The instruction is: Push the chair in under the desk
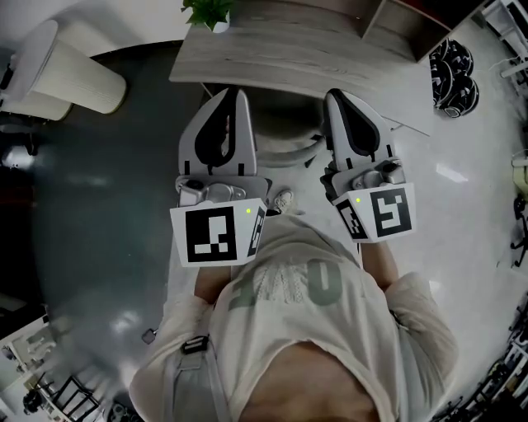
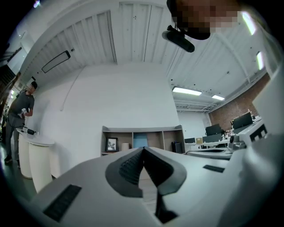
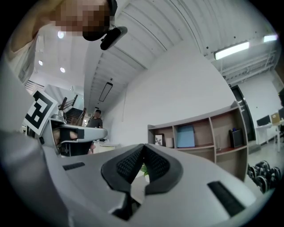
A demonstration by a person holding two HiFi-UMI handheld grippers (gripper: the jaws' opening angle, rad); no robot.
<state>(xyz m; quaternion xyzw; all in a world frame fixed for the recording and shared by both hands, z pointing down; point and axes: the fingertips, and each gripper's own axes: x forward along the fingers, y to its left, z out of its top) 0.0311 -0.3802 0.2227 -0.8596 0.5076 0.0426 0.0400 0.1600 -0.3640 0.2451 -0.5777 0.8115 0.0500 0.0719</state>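
Note:
The wooden desk [image 1: 289,49] lies ahead at the top of the head view. Below its near edge, between my two grippers, a white curved part of the chair [image 1: 289,152] shows; most of it is hidden. My left gripper [image 1: 239,95] is raised in front of me, shut, with nothing between its pads, as the left gripper view [image 2: 143,148] also shows. My right gripper [image 1: 334,97] is held beside it at the same height, also shut and empty [image 3: 143,145]. Neither gripper touches the chair or desk.
A potted plant [image 1: 210,12] and a wooden shelf unit [image 1: 404,25] stand on the desk. White ribbed cylinders [image 1: 82,78] stand at the left, black round weights [image 1: 452,74] at the right. My shoe [image 1: 283,200] is near the chair. A person [image 2: 20,115] stands far left.

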